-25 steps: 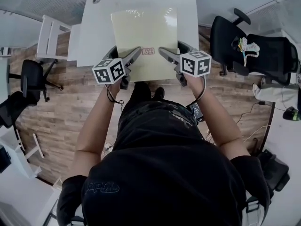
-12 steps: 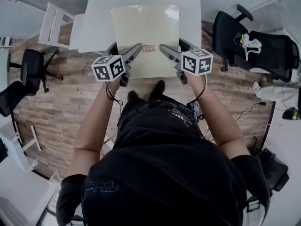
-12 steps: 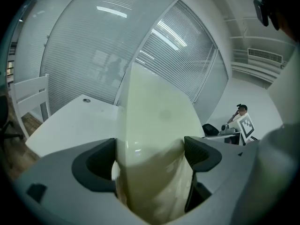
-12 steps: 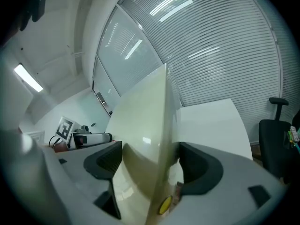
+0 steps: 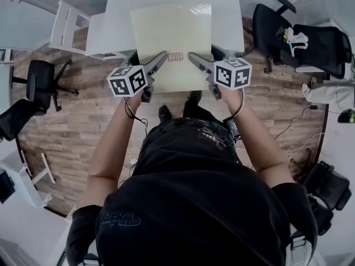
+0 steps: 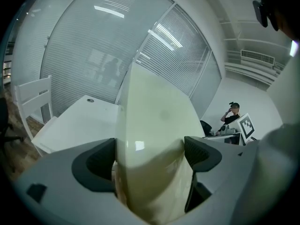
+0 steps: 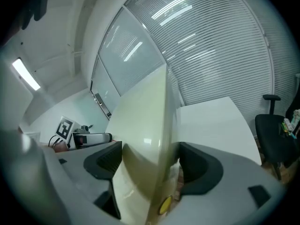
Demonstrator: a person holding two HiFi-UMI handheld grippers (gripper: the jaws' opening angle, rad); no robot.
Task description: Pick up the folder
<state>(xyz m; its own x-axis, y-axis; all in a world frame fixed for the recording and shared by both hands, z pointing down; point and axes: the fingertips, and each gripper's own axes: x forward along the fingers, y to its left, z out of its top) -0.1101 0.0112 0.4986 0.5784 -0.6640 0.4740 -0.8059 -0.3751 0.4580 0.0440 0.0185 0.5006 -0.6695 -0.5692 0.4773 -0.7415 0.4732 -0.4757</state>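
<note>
A pale yellow-green folder [image 5: 171, 43] with a small red-printed label is held up above the white table [image 5: 224, 15] in the head view. My left gripper [image 5: 160, 60] is shut on its lower left part and my right gripper [image 5: 194, 59] is shut on its lower right part. In the left gripper view the folder [image 6: 154, 144] fills the gap between both jaws, bowed and edge-on. The right gripper view shows the folder [image 7: 145, 139] the same way, clamped between the dark jaw pads.
A white chair [image 5: 69, 29] stands left of the table and a black office chair [image 5: 302, 40] to its right. Another dark chair [image 5: 36, 85] sits far left on the wood floor. A person [image 6: 233, 114] stands far off in the left gripper view.
The folder stays clamped in both grippers. The table and floor have slid a little in the head view as the person shifts; the grippers hold the same pose.
</note>
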